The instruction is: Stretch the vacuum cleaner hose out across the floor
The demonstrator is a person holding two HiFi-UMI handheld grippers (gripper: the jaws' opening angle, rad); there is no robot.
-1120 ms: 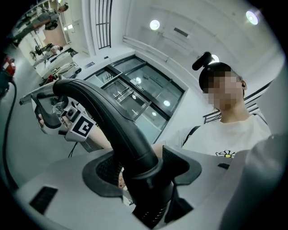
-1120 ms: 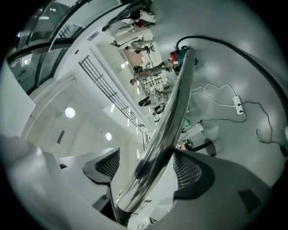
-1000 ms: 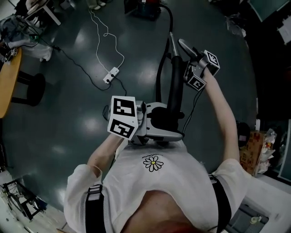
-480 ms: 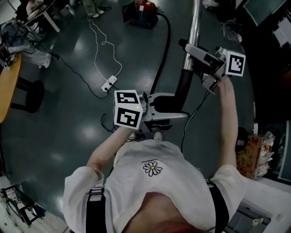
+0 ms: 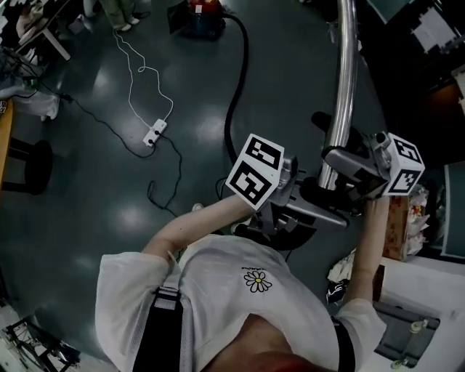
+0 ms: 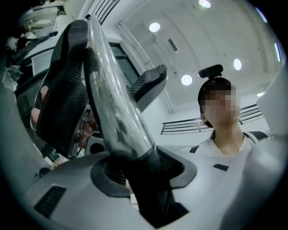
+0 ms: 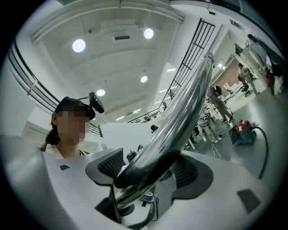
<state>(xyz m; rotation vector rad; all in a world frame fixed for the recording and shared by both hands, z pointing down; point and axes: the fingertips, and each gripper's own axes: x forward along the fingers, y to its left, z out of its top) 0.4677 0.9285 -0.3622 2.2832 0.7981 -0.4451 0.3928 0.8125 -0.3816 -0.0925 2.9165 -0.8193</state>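
Over the floor [image 5: 87,182], the vacuum's metal tube [image 5: 344,87] has risen.

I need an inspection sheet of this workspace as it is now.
Surface: dark glossy floor, lamp glare.
Job's things: vacuum cleaner at the far end; black hose curving from it; metal wand held up.
Clutter: cardboard box at the right edge.
Grippers: left gripper shut on the wand's black handle, right gripper shut on the metal wand; both pairs of jaws have just been closing.
Cables: white cord to power strip; black cable beside it.
Surroundings: stool at left.
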